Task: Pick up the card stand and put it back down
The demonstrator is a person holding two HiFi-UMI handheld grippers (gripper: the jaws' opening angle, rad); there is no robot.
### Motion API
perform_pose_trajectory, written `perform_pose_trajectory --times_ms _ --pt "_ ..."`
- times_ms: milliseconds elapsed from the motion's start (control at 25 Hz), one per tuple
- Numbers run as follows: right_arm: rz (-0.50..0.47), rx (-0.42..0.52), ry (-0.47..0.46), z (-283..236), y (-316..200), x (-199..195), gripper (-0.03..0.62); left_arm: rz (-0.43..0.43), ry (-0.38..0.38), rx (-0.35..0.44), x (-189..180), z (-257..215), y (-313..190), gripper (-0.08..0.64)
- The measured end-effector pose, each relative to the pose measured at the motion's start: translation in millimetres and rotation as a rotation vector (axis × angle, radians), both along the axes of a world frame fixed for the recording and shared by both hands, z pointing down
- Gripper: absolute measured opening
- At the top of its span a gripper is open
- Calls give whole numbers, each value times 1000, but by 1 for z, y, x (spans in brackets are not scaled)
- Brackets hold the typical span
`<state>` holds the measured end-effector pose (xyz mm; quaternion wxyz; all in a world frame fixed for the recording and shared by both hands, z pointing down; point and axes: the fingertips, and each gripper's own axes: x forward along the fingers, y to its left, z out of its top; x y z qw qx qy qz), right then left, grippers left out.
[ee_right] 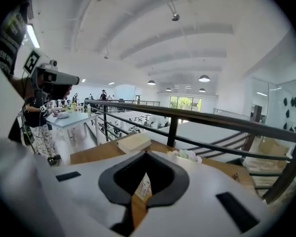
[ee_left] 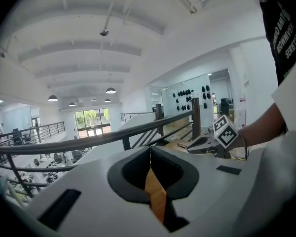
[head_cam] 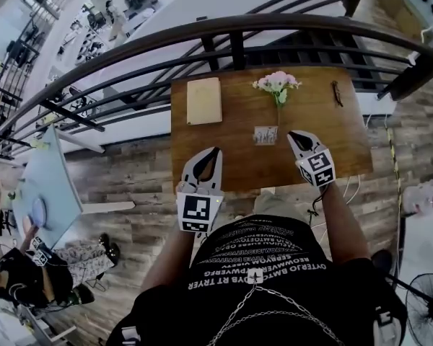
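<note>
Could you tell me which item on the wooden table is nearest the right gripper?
The card stand, just beside the right gripper near the table's front; the cream book, pink flowers and dark item lie farther back by the railing.

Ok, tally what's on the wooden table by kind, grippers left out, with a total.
Book: 1
Flower bunch: 1
Card stand: 1
Small dark object, too small to identify: 1
Total: 4
</note>
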<state>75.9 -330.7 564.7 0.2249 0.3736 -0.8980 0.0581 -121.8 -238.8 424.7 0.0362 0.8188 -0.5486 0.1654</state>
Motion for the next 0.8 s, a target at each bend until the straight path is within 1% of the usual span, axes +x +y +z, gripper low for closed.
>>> perform_pose_trajectory --times_ms 120,280,440,560,680,800 --pt "-3 28 -16 -39 21 -10 14 12 13 12 -2 -10 15 29" --pt "-5 85 -66 -93 58 -16 14 17 37 24 -6 -21 37 29" --pt "28 134 -88 -132 99 -14 14 39 44 25 -7 -26 61 29" --pt "73 155 -99 -143 121 -5 14 75 44 35 0 -28 77 29" --pt "114 131 -92 -135 139 5 14 117 52 27 9 -22 92 29" --pt "132 112 -74 -131 155 11 14 151 60 11 17 -17 100 29"
